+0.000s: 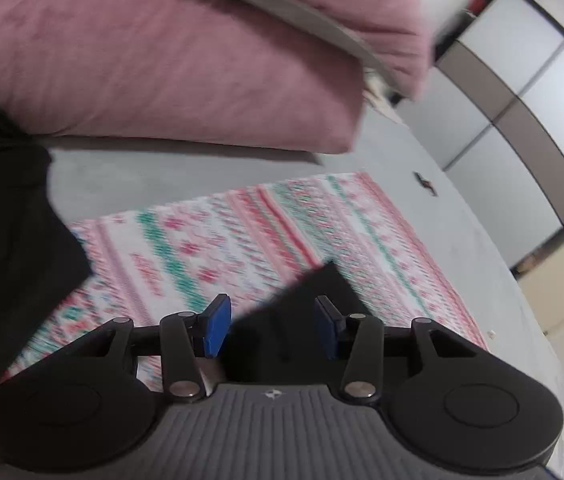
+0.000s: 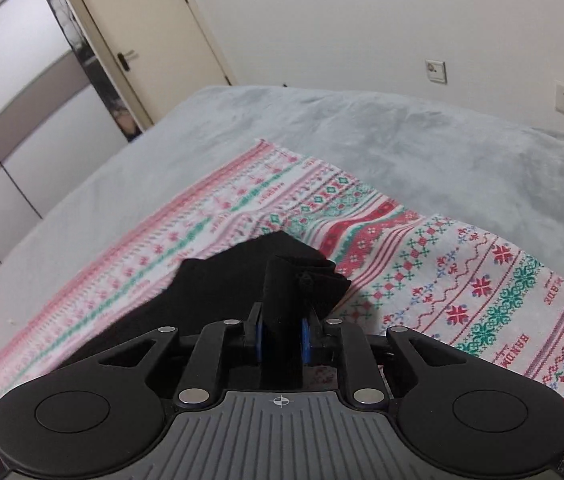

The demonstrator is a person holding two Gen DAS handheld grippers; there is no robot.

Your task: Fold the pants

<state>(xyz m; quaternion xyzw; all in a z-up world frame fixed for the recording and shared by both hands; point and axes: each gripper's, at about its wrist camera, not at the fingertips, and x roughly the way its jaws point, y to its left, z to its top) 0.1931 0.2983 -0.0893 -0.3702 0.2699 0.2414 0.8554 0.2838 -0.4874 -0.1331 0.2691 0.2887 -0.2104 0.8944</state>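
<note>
On the right, a thick fold of the black fabric pants (image 2: 282, 276) is pinched between the blue-padded fingers (image 2: 258, 338) of the right gripper (image 2: 282, 338); the fingers are drawn in tight against the cloth on both sides. The bunched fabric rises just ahead of the fingertips and spills away to the left, over the white cloth patterned in red and green cross-stitch bands (image 2: 481, 280), which is spread flat on the pale grey-blue bed cover (image 2: 401, 148).

On the left, the left gripper (image 1: 272, 326) is seen with its blue-padded fingers (image 1: 216, 326) spread wide apart. A pointed corner of the black pants (image 1: 309, 304) lies in the gap between them and just beyond the tips, touched by neither pad as far as can be told. More of the black fabric is seen hanging at the far left edge of this view. Behind, a large pink pillow (image 1: 162, 64) is propped on the bed. Motion blur is noted across this view.
</note>
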